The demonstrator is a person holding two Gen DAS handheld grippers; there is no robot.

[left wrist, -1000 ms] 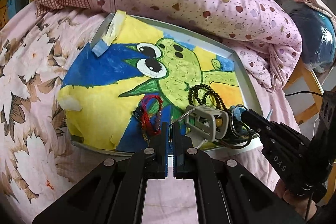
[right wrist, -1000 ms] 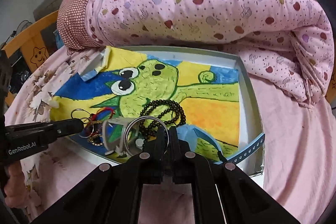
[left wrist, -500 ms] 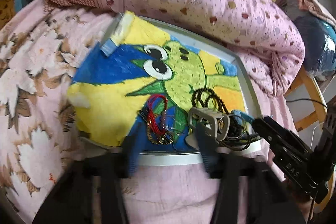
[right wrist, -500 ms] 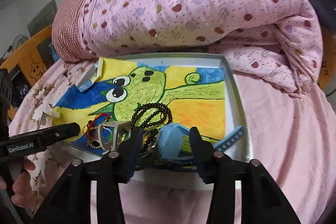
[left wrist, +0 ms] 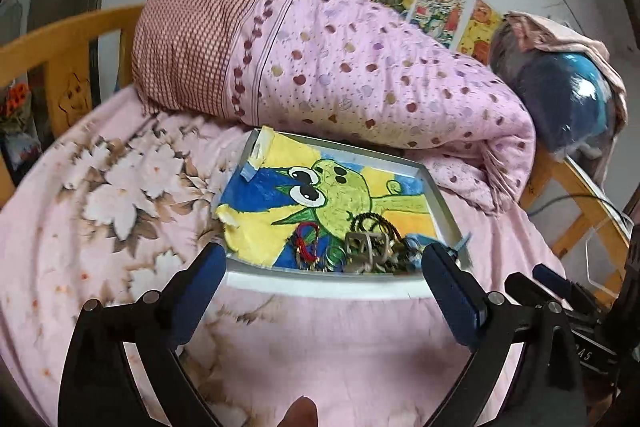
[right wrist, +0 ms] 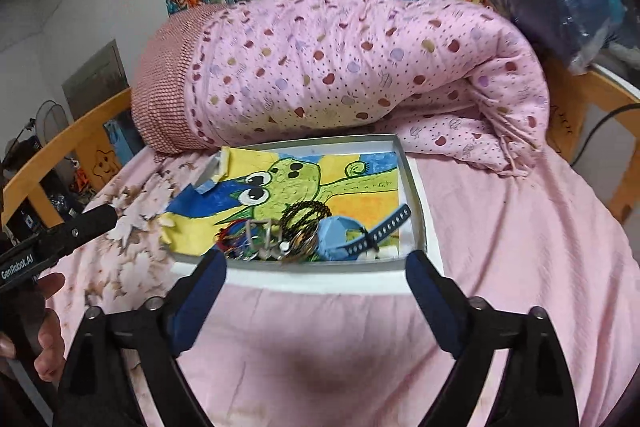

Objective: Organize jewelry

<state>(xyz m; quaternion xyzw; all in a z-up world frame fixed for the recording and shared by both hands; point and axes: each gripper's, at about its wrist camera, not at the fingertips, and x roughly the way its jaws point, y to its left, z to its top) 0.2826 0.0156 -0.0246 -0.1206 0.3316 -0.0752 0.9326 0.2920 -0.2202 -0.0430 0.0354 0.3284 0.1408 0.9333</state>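
Now both grippers hover over the pink bedsheet (right wrist: pixel 520 227), short of the shallow white tray (right wrist: pixel 320 281), and nothing is between their jaws. The left gripper (left wrist: pixel 320 263) has just been opening and stands released, wide apart; so does the right gripper (right wrist: pixel 316 267).

Jewelry lies heaped at the tray's 6 o'clock edge on a green-frog crayon drawing (right wrist: pixel 296 183): a black bead string (right wrist: pixel 304 213), a red cord bracelet (left wrist: pixel 308 233), a grey rectangular clasp piece (left wrist: pixel 362 247), and at 5 o'clock a blue perforated strap (right wrist: pixel 384 229).

At 12 o'clock a rolled pink spotted quilt (right wrist: pixel 360 75) rests just beyond the tray.
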